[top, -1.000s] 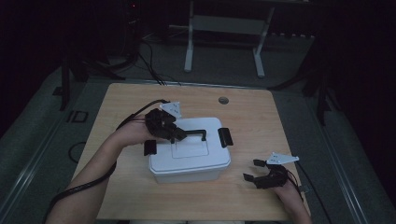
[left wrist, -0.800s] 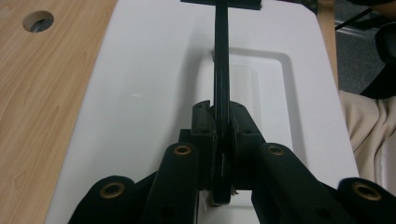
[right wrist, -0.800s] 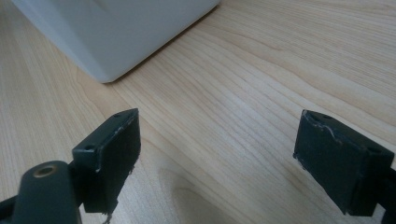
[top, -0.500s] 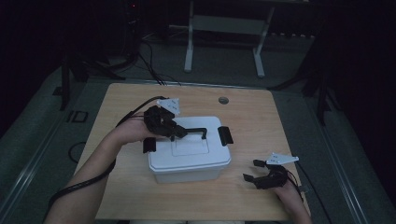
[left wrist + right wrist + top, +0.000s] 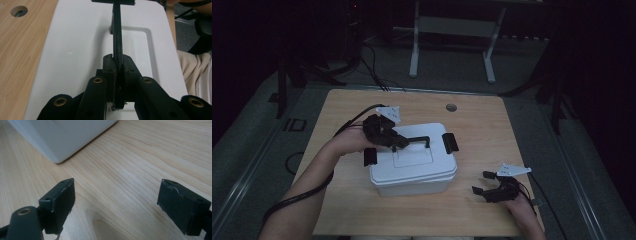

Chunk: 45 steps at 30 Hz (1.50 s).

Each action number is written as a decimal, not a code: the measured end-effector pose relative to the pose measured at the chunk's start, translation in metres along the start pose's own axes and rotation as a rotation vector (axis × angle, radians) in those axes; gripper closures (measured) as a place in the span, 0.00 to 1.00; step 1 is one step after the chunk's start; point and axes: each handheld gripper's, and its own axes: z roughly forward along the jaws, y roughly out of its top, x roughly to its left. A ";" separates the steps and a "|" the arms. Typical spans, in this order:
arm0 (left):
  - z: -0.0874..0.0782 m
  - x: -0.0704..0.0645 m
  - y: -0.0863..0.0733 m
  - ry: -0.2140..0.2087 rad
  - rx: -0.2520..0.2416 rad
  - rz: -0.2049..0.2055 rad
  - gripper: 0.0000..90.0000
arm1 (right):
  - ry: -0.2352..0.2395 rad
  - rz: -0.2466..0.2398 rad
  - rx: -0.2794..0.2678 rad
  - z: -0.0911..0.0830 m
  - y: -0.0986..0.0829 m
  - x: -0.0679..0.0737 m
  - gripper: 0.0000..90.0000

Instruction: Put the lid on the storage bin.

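— Item one, left gripper (image 5: 393,141): condition?
— Clamped hard on the black handle (image 5: 117,32) of the white box (image 5: 412,175), with the jaws pinched flat against the bar and no gap left. Held above the lid (image 5: 75,50), near its middle.

— Changed within the last second?
— Shifted slightly along the bar. Handle recorded lying lower a second ago, then tipped up off the lid. Box itself left exactly in place at mid-table.

— Item two, right gripper (image 5: 486,186)?
— Spread wide and holding nothing. Rested low on the wooden table (image 5: 482,125), near the box's front right corner but apart from it. Unmoved over that second.

— Fastenings?
— Two black latches, one at the right end (image 5: 450,142) and one at the left (image 5: 370,156). Whether fastened or released, not determinable.

— Meaning for the work?
— Judged as grip secured and handle raised, ready either for lifting the lid or for carrying the whole box. If latched, likely to come up as one piece. No lift begun yet.
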 end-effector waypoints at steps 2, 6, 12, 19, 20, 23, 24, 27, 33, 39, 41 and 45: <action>0.001 -0.001 0.001 -0.003 0.001 0.005 0.92 | 0.000 0.001 -0.001 0.000 0.000 0.000 0.16; 0.002 -0.002 0.001 -0.036 -0.004 0.011 0.92 | 0.001 0.001 -0.002 0.000 -0.001 -0.001 0.16; 0.007 -0.001 0.000 -0.013 0.027 0.018 0.92 | 0.004 0.000 0.002 0.000 -0.001 -0.001 0.16; 0.007 0.000 -0.001 0.058 0.033 0.014 0.85 | 0.003 0.001 0.006 0.000 -0.001 0.000 0.16; 0.005 0.002 -0.002 0.071 0.031 0.009 0.81 | 0.004 0.001 0.005 0.000 -0.001 0.000 0.16; -0.001 0.004 -0.004 0.088 0.007 -0.009 0.65 | 0.004 0.001 0.004 0.000 -0.001 0.000 0.16; -0.002 0.004 -0.005 0.088 0.007 -0.013 0.62 | 0.004 0.001 0.005 0.000 -0.001 0.000 0.16; -0.004 0.003 -0.009 0.099 0.022 -0.018 0.51 | 0.005 0.000 0.005 0.000 -0.001 0.000 0.16; -0.010 0.002 -0.018 0.100 -0.009 -0.074 0.32 | 0.004 -0.001 0.006 0.000 -0.001 0.000 0.16; -0.017 -0.004 -0.029 0.129 0.004 -0.064 0.19 | 0.004 0.000 0.006 0.000 -0.001 0.000 0.16; -0.025 -0.005 -0.034 0.138 -0.023 -0.078 0.19 | 0.004 -0.001 0.007 0.001 -0.001 0.001 0.16; -0.037 -0.008 -0.045 0.157 -0.071 -0.097 0.19 | 0.003 -0.003 0.009 0.000 0.000 0.001 0.16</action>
